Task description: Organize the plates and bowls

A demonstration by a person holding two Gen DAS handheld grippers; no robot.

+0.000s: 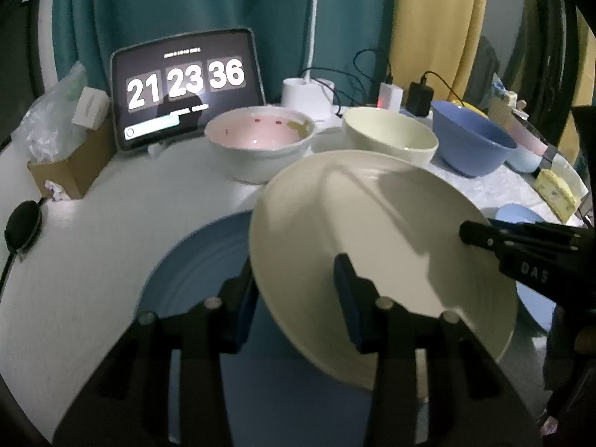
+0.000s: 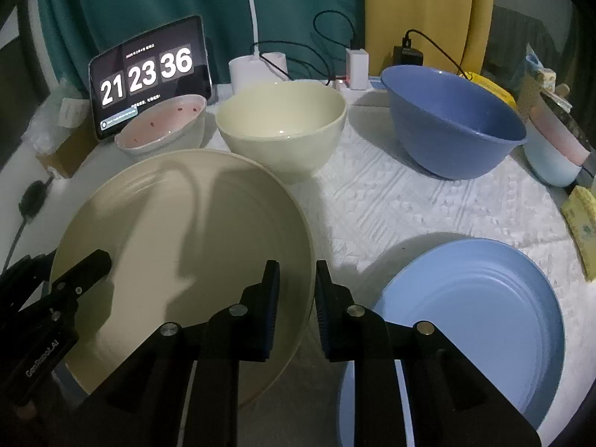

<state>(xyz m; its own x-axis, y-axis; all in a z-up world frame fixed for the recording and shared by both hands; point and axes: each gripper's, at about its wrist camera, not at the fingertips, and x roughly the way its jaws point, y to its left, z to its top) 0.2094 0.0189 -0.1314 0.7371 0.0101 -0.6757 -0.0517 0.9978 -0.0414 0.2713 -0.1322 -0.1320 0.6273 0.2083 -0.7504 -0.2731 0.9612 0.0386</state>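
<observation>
Cream plate (image 1: 372,223) at centre frame, tilted, overlapping the blue plate (image 1: 193,272) at lower left of the left wrist view. Not flat on the worktop (image 1: 93,242).

Left tool (image 1: 294,298): straddling the plate's near-left rim, one pad outside the edge, one on the inner face. Cannot tell whether actually biting.

Right tool (image 2: 298,298): jaws narrow, opposite rim between the pads, sliver of gap visible on the inner side. Reads as not clamped.

Risks, as judged:
- Shallow rim holds on a smooth, sloped wall. Likely to slip out if lifted before both sides bite.
- Uneven clamping. Could pivot the plate about the firmer side and drop its edge onto the blue plate.
- Pulling apart or twisting between two hands. Could pop the rim free.
- Cream bowl (image 2: 279,126) and pink-lined bowl (image 1: 257,141) just beyond the far rim. Easy to knock with any forward swing.
</observation>
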